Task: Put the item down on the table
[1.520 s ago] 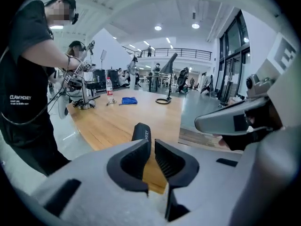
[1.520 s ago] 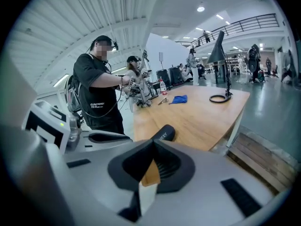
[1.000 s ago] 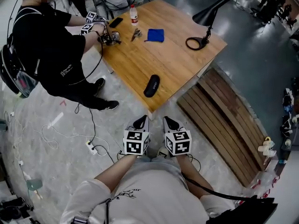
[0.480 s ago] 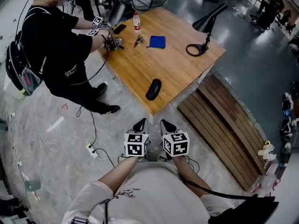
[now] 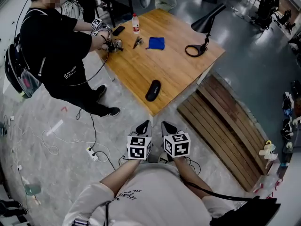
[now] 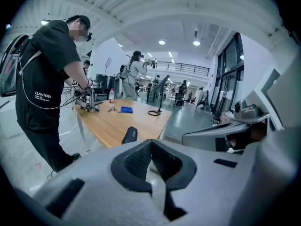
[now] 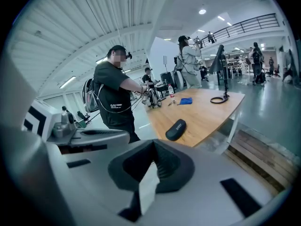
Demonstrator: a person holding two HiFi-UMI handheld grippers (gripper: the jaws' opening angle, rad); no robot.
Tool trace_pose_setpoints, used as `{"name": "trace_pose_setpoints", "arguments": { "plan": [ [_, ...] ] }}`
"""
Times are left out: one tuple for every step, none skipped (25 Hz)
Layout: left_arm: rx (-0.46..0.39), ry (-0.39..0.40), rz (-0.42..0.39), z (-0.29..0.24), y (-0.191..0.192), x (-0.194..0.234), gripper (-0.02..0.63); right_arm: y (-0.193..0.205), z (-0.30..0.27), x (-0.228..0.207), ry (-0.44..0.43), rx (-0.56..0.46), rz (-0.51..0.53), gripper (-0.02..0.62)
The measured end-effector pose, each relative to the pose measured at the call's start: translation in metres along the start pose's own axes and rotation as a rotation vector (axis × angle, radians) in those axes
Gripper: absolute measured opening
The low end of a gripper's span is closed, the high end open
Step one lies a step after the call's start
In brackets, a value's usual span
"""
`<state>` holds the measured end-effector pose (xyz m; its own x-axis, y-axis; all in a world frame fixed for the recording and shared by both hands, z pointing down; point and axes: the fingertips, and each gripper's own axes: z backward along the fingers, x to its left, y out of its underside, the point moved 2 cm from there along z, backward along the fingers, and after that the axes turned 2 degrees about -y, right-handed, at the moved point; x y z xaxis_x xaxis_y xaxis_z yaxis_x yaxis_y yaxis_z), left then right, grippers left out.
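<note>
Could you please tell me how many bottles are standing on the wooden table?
1: the bottle stands upright at the wooden table's far edge, beside the black phone. The person working there could hide another.

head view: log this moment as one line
left claw: shut, empty | right claw: shut, empty | position: both short of table | black case: lying on table near edge

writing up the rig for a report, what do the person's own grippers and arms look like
The left gripper and right gripper match: light grey bodies, black pointed jaws with ribbed pads, each carrying a white cube with black square markers. A black cable trails from the right one. The person wears a pale short-sleeved shirt with a small dark print.
</note>
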<state>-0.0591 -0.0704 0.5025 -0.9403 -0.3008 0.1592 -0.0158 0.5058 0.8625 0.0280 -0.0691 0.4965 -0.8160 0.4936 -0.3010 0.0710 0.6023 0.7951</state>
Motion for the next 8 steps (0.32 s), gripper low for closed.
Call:
{"name": "trace_pose_setpoints", "arguments": {
  "plan": [
    [0.000,0.007,-0.001,-0.0004,0.0001,-0.0023,0.006,0.0010,0.0005,-0.0011,0.002,0.002,-0.003,0.005],
    [-0.001,0.013,-0.001,-0.0007,0.0003,-0.0040,0.006,0.0021,0.0006,-0.0018,0.003,0.004,-0.005,0.005],
    [0.000,0.019,-0.001,-0.0006,0.0009,-0.0051,0.006,0.0031,0.0006,-0.0019,0.005,0.005,-0.006,0.005],
    [0.001,0.022,-0.001,-0.0003,0.0016,-0.0056,0.006,0.0038,0.0003,-0.0018,0.006,0.007,-0.007,0.005],
    [0.003,0.024,-0.001,0.0001,0.0021,-0.0056,0.006,0.0042,-0.0001,-0.0015,0.007,0.007,-0.008,0.005],
    [0.005,0.026,-0.001,0.0004,0.0024,-0.0053,0.006,0.0042,-0.0008,-0.0013,0.008,0.008,-0.008,0.005],
    [0.006,0.027,-0.002,0.0006,0.0025,-0.0049,0.006,0.0040,-0.0015,-0.0010,0.009,0.008,-0.008,0.005],
    [0.007,0.028,-0.002,0.0007,0.0024,-0.0045,0.006,0.0037,-0.0022,-0.0008,0.010,0.008,-0.008,0.005]
  ]
}}
